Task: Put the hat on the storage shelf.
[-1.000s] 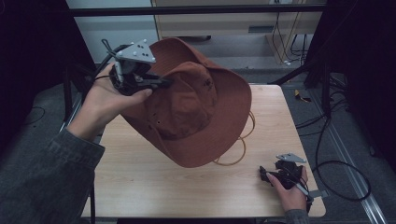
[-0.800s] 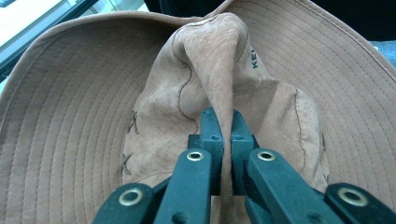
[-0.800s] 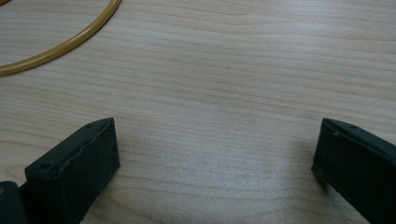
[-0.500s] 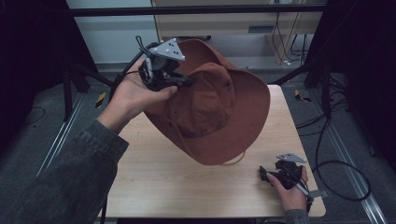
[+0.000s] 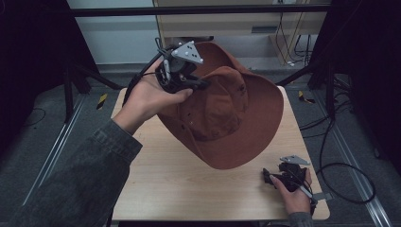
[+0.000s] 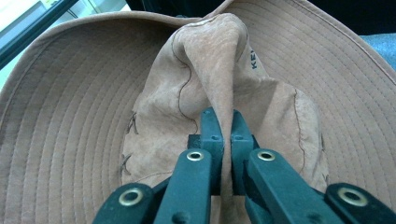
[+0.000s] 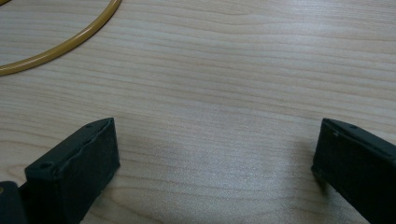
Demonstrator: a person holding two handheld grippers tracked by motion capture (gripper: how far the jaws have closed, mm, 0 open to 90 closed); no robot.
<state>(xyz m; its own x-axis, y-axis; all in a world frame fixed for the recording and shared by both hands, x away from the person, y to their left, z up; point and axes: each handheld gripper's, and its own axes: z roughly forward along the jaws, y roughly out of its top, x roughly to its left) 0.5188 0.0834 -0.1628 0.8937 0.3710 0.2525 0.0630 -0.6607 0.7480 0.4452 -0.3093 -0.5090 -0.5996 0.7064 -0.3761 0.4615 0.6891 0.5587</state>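
One hat (image 5: 227, 118), brown, wide-brimmed, held up over the table (image 5: 156, 189), tilted with its crown toward the left hand. In the left gripper view, same hat (image 6: 93, 116) seen close: pale brown crown bunched into a ridge, stitched brim spreading all round behind it, a few dark printed letters on the crown.

Two grippers, one per hand. Left gripper (image 5: 201, 85) up at the far left of the table, clamped on a fold of the hat's crown; in its own view (image 6: 222, 140) both black jaws pressed together with one pinch of cloth between them. One grey three-cornered plate on top of it, one black cable trailing off behind. Left hand (image 5: 149, 99) wrapped round the gripper body, one grey-green sleeve (image 5: 80, 179) coming in from the lower left.

Right gripper (image 5: 270, 177) low at the near right corner of the table, well apart from the hat, held by the right hand (image 5: 295, 194). Its own view (image 7: 215, 158): two black jaws spread wide, bare wood between them, nothing gripped. One grey plate on this gripper too.

One yellow cord (image 7: 60, 46) curving across the upper left of the right gripper view, lying on the wood, clear of both jaws.

One light wooden table, hat's lower brim hanging near its middle; contact with the wood not possible to tell. Beyond the table: grey floor, black frame posts, loose dark cables at the right.
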